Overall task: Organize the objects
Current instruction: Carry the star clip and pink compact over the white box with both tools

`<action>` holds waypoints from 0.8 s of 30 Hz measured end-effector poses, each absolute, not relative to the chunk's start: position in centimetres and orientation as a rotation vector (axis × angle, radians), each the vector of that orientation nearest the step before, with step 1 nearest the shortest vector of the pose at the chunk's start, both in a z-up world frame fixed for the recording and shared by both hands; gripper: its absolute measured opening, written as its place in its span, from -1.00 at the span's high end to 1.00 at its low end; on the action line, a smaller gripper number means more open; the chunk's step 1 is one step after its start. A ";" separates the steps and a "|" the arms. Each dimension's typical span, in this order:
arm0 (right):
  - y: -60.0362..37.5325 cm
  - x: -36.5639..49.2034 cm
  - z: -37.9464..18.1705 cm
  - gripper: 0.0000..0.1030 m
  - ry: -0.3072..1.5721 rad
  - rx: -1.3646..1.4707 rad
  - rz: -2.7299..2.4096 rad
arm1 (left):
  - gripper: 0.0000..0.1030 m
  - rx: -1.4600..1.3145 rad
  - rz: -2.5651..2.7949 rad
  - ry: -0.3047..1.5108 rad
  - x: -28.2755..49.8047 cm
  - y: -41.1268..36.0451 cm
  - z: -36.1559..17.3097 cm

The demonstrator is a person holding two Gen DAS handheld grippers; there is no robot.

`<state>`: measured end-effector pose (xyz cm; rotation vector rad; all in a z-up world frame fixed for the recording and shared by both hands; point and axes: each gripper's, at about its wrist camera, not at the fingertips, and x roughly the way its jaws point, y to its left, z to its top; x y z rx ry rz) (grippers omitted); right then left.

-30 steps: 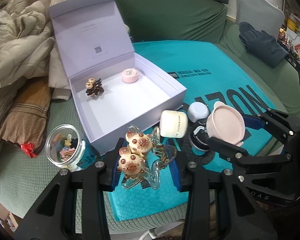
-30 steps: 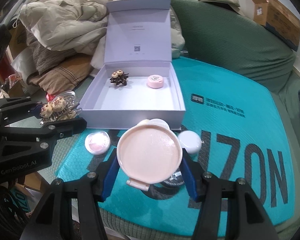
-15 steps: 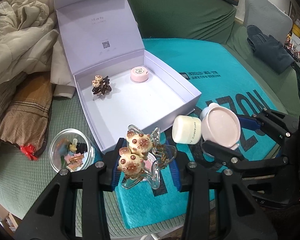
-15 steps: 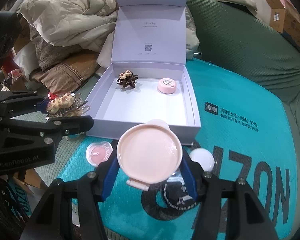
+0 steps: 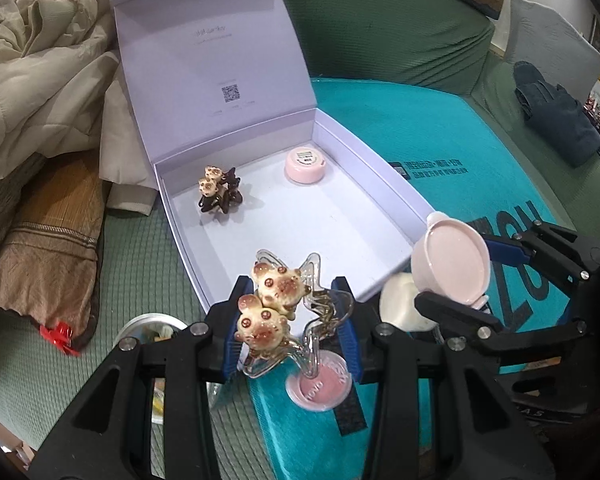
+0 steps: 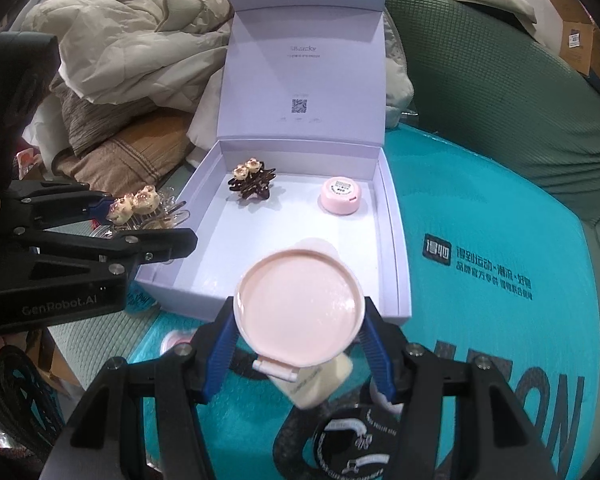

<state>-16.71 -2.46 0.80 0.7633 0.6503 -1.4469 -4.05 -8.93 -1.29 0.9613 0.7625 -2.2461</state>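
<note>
My left gripper (image 5: 288, 300) is shut on a clear claw hair clip (image 5: 268, 308) with two bear figures, held just before the near left corner of the open lilac box (image 5: 180, 216). My right gripper (image 6: 298, 320) is shut on a round pink compact (image 6: 296, 288), held above the box's near wall (image 6: 392, 248). A dark brown bear clip (image 5: 218, 194) and a small pink round case (image 5: 306, 166) lie at the back of the box. The right wrist view shows the left gripper (image 6: 152, 220) with its clip (image 6: 134, 206) at the left.
The box sits on a teal mat (image 5: 460, 140) on a green sofa. Near me on the mat are a pink tin (image 5: 318, 386), a cream jar (image 6: 320, 380) and a black round item (image 6: 352, 444). A glass jar (image 5: 152, 328) stands left. Bedding (image 5: 40, 60) is heaped behind.
Both grippers have moved forward toward the box, each still holding its item. The box now looks closer, and the compact now hangs over its near wall.
</note>
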 end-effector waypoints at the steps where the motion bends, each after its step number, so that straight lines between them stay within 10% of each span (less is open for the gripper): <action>1: -2.8 -16.9 0.7 -0.15 0.649 0.765 -1.445 | 0.25 0.965 -2.244 0.767 -4.2 -9.3 -1.4; 24: -11.3 -19.2 -2.0 -0.15 0.702 0.789 -1.377 | 0.25 1.052 -2.211 0.805 -7.1 -16.2 -4.4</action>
